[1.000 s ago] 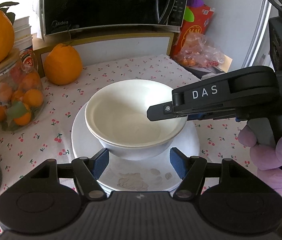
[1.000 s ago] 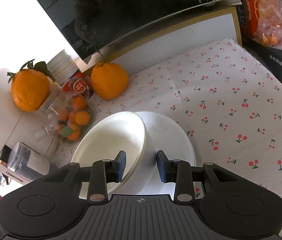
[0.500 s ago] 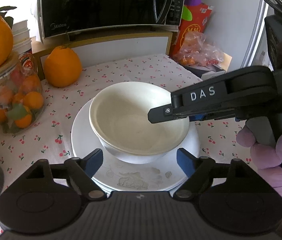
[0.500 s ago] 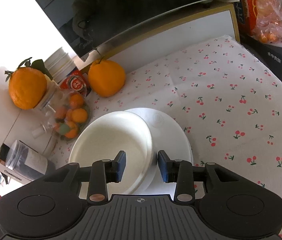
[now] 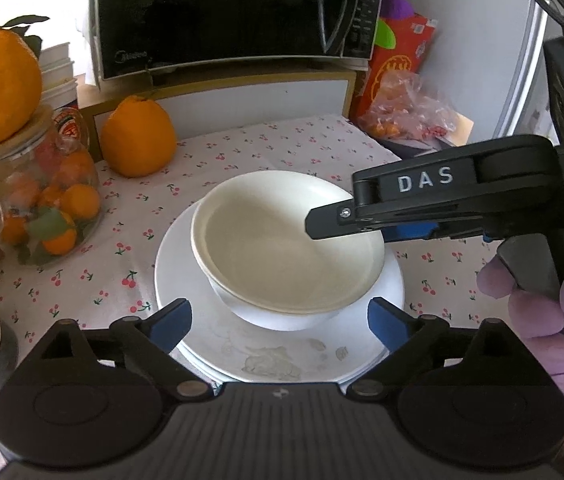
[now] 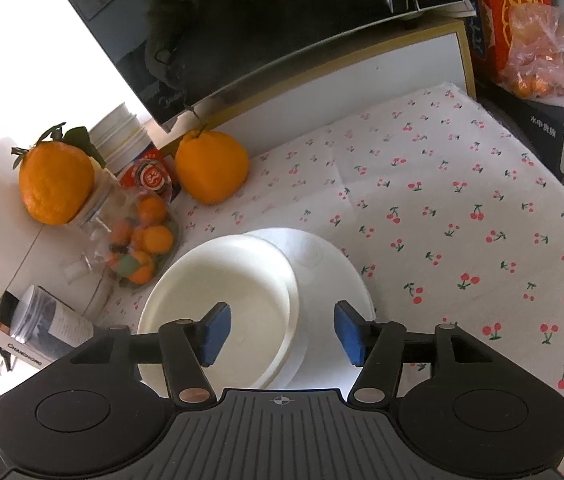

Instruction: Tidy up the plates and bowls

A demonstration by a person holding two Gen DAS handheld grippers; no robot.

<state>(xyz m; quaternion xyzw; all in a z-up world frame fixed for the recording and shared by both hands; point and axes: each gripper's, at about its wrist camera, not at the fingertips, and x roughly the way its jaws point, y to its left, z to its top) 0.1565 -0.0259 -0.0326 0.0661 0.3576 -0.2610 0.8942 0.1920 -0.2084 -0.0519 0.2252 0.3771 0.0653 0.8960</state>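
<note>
Bowls (image 5: 287, 248) sit nested on the stacked white plates (image 5: 278, 356), in front of the microwave (image 5: 218, 12) on the cherry-print surface (image 6: 461, 216); stacking looks finished, release in hand; right gripper (image 6: 280, 334) has its jaws spread astride the bowls' near rim, gripping nothing; left gripper (image 5: 280, 322) likewise wide, empty; next, I judge, both should back straight away without nudging the rim.

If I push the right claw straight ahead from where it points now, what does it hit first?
Most likely the bowl: the right claw is open with the bowl's near rim between its fingers. The bowl sits on the plate. Depth is unclear, but nothing else lies nearer.
</note>
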